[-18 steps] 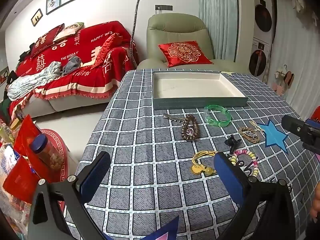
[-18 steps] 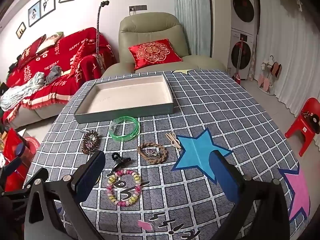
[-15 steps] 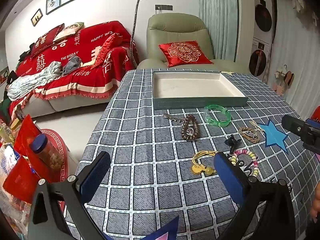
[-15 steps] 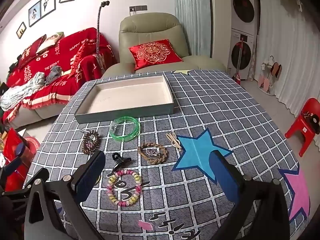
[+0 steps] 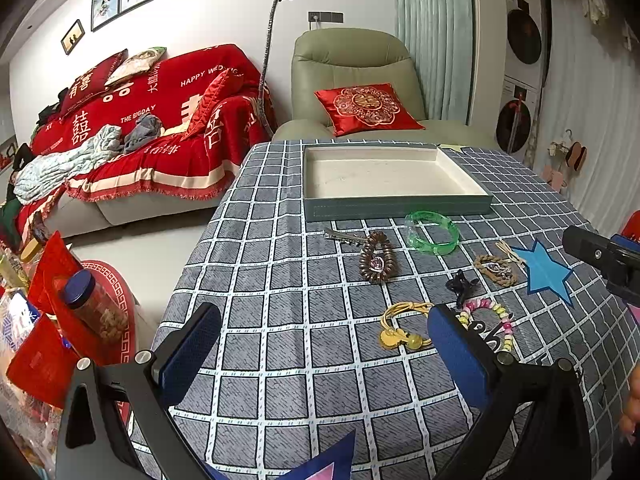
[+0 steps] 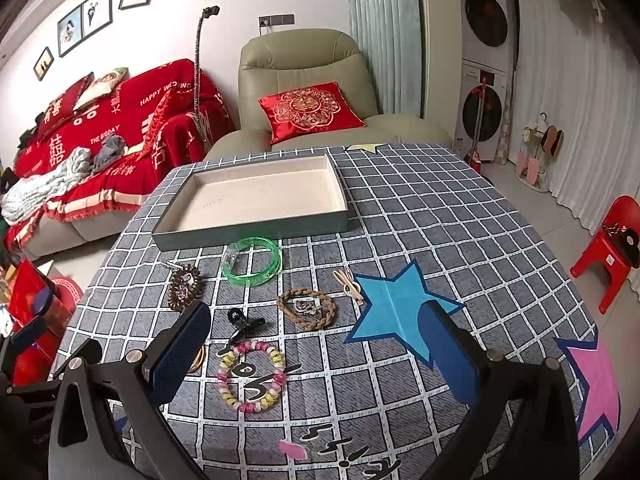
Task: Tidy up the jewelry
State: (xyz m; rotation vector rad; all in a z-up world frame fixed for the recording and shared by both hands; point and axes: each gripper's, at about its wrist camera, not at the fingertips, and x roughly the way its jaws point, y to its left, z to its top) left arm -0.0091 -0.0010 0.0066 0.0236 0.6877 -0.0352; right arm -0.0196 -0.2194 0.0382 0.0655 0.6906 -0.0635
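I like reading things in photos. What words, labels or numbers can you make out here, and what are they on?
"HAPPY WED…", partly hidden: red sofa throw.
"THE BIGDAY": same throw.
"囍" in white: same throw.
Gold double-happiness emblem, no separate letters legible: red cushion on the armchair.
Black brush-like marks, unreadable: checked tablecloth.
Small print, too blurred: green bangle.
Jar label: too blurred.

Red-draped sofa (image 5: 132,136), green armchair (image 5: 352,80), white wall behind.
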